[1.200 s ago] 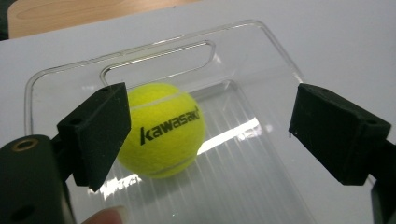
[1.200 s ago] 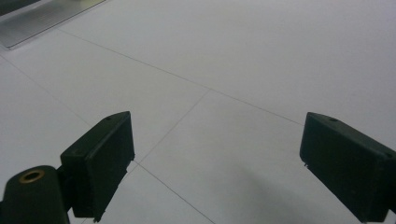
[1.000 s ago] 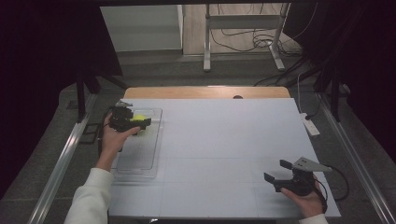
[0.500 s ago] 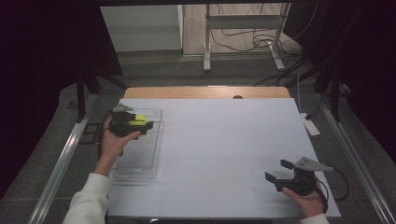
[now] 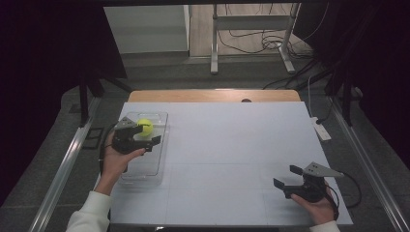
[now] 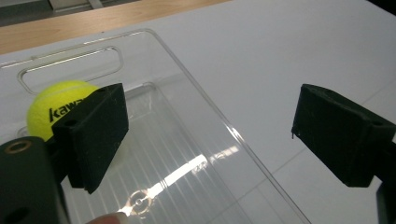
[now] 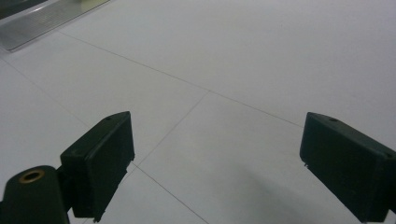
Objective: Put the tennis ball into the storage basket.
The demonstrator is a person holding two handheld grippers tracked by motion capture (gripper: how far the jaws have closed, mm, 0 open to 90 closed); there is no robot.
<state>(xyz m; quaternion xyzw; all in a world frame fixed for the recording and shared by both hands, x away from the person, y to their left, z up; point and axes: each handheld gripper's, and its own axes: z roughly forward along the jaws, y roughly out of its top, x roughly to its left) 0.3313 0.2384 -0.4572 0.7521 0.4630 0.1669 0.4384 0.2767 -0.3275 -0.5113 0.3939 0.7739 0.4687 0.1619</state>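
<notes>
Ball (image 5: 144, 126) sat in the far end of the clear tray (image 5: 159, 159), yellow-green, black lettering visible on it in the left gripper view (image 6: 56, 109). Tray (image 6: 196, 140) lay along the left edge of the white table (image 5: 232, 145), handle slot at its far end.

Left gripper (image 5: 143, 137) hovered over the tray, just on the near side of the ball. Jaws stood wide apart and had just been opening further. Nothing sat between them: in the left gripper view (image 6: 205, 140) the gap showed bare tray floor and table. Ball sat behind and outside one jaw, partly hidden by it. Could not tell whether that jaw's outer face touched the ball or cleared it. Person's left hand (image 5: 116, 159) gripped the tool from below, white sleeve (image 5: 92, 215) at the near table edge.

Right gripper (image 5: 289, 176) was near the near-right corner of the table, well apart from tray and ball. Jaws wide open, gripping nothing; right gripper view (image 7: 215, 163) showed bare white surface with thin seam lines between them. Grey plate on top, cable trailing off to the right.

Small white object (image 5: 321, 129) lay at the table's right edge, too small to identify.
</notes>
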